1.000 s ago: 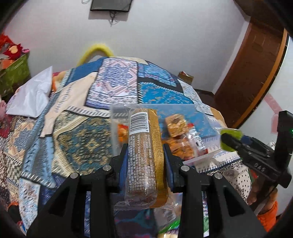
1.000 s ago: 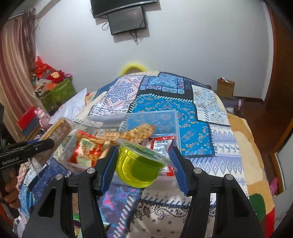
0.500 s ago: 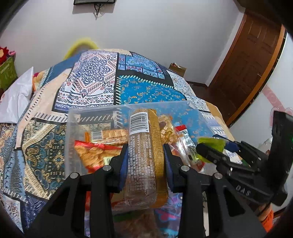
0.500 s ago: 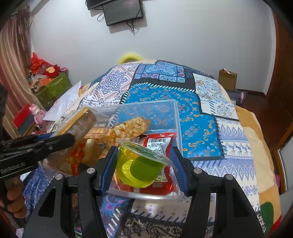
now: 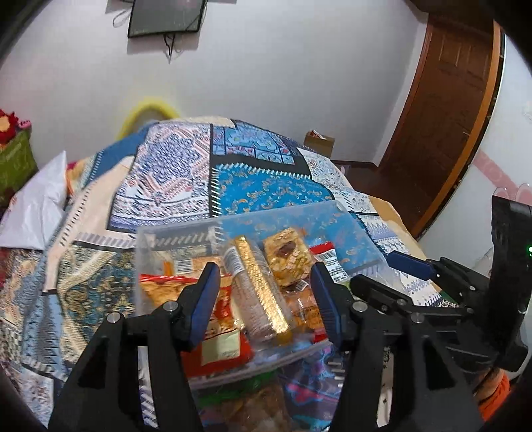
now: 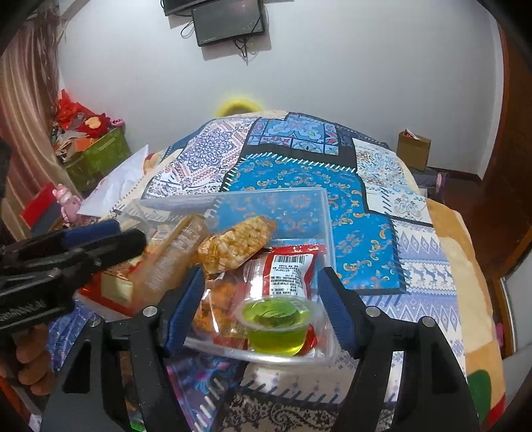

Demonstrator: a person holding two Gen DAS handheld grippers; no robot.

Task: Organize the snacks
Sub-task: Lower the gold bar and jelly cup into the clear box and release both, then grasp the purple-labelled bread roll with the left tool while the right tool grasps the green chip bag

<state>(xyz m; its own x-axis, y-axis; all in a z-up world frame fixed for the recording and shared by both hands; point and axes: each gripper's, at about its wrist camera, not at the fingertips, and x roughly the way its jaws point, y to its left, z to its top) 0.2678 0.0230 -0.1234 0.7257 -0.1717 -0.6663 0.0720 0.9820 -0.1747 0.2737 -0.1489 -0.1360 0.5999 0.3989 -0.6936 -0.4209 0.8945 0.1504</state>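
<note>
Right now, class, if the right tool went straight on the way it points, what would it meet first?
Most likely the green jelly cup lying between its opening jaws inside the clear box. The right tool points down at it, with the red packet just beyond. Depth is uncertain.

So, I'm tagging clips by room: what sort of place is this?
Most likely a bedroom at home: a bed under a patchwork quilt, a wall-mounted screen, and a wooden door.

Two wrist fisheyes, close, angled down over shared snack tray (image 5: pixel 173 232) (image 6: pixel 327 212) on bed
</note>
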